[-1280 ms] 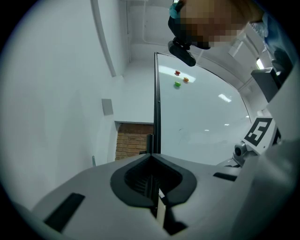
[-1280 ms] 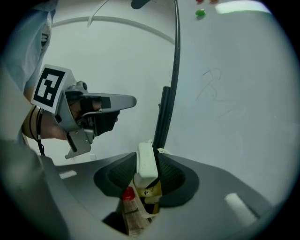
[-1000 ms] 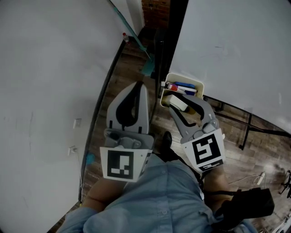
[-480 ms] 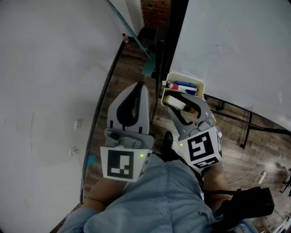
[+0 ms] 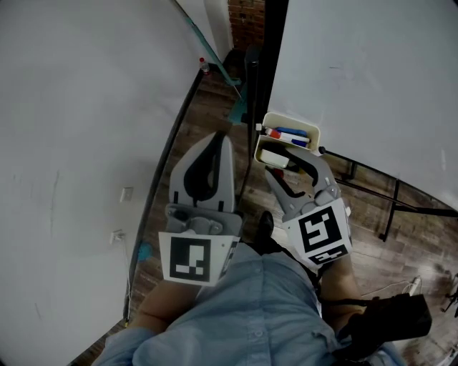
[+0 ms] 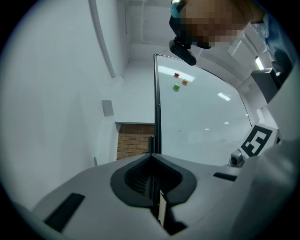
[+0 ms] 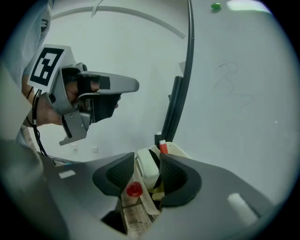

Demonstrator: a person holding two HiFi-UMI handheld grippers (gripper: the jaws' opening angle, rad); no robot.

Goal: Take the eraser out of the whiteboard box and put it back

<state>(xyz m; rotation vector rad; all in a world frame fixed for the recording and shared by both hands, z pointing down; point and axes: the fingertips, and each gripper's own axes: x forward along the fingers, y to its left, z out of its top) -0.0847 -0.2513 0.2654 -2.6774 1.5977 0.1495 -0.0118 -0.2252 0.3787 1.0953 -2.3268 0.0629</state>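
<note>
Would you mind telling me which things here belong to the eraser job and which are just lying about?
Job:
- eraser, lying in the whiteboard box
- right gripper, jaws just opening, eraser between them but not squeezed

Lying about:
- markers in the box
- left gripper, shut and empty
- magnets on the whiteboard

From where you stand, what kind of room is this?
Probably an office or classroom. A large whiteboard stands on the right, with a cream box at its edge holding markers and an eraser. The floor is wood planks, and a brick wall shows beyond.
</note>
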